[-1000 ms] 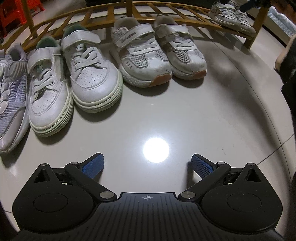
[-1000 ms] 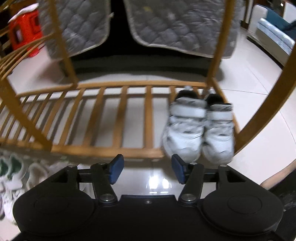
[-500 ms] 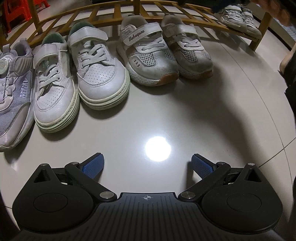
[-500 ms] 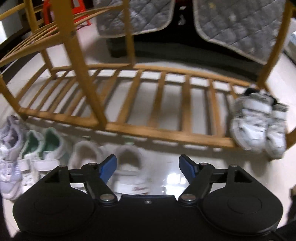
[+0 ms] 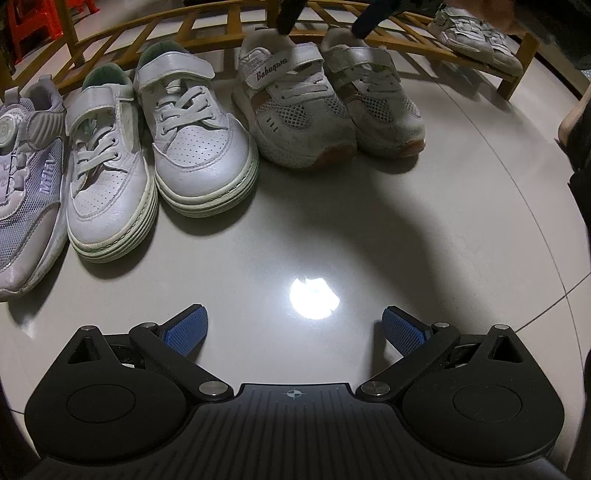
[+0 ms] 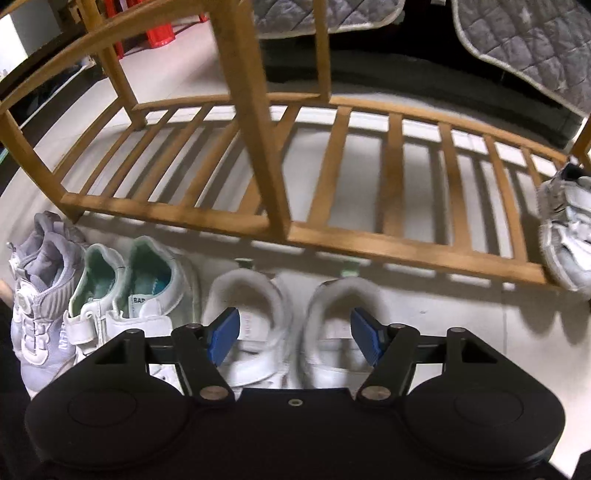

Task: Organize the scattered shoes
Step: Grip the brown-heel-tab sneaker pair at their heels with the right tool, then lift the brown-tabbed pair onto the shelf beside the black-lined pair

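Standing so far: one grey-and-white pair is sitting on the wooden slatted rack's lowest shelf, at its end.
Waiting on the floor: a mesh strap pair, a white green-soled pair and a lilac dial-closure sneaker are lining up on the glossy tile floor, heels toward the rack, toes toward the left camera.
Remaining, as I judge it: most of the work is lying ahead, since only that single pair is on the rack.
Right gripper: hovering over the mesh strap pair's heel openings with blue pads spread, one over each shoe, pinching nothing.
Left gripper: hanging spread above bare floor, well apart from every shoe, gripping nothing.
Mesh strap pair: showing woven mesh sides, padded collars, hook-and-loop straps and tan rubber soles, scuffed at the toes.
White green-soled pair: showing smooth perforated leather-like uppers, flat laces and ribbed pale-green soles.
Rack: showing honey-coloured square bars with open gaps between slats.
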Motion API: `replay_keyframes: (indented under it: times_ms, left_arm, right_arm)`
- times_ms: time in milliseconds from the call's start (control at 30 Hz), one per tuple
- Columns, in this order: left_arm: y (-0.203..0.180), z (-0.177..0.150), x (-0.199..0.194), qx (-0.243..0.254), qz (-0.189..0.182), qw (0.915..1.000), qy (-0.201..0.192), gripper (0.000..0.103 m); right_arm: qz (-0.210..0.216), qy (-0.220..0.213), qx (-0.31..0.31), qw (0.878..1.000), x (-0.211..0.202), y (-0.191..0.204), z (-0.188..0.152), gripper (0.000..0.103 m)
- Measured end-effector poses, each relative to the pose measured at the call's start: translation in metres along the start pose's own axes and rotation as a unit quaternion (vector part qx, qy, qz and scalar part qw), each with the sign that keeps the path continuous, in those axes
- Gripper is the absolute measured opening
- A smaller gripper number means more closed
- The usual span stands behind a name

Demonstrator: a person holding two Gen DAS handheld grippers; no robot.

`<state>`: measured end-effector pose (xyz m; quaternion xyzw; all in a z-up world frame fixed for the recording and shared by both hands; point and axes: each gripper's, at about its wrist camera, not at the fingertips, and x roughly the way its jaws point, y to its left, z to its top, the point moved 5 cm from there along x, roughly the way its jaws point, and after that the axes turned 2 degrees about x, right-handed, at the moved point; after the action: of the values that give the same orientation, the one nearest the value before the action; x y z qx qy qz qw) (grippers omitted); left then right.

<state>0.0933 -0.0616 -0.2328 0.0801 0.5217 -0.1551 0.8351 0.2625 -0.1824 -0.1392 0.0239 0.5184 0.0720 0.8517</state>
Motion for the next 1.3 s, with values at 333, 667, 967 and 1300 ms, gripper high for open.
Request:
replay_keyframes:
  times_ms: [333,667,967,1300]
  left_arm:
    - [-0.001,0.0,0.0,-0.005,-0.005,1.0,0.0,0.102]
    - [0.0,-0.001,-0.002,-0.003,-0.004,1.0,0.0,0.102]
    - [0.0,-0.003,-0.002,-0.007,0.0,1.0,0.0,0.102]
    - [-0.001,-0.004,-0.002,-0.012,0.004,0.9999,-0.001,0.102]
  right_arm:
    - [-0.022,0.022,0.002,1.0,0.023,0.004,-0.006,0.051]
    - [-0.042,0.025,-0.014,0.999,0.033,0.004,-0.009,0.034]
    - [-0.047,0.022,-0.023,0.998,0.036,0.007,-0.01,0.034]
    - [-0.045,0.024,-0.022,0.998,0.042,0.008,-0.01,0.028]
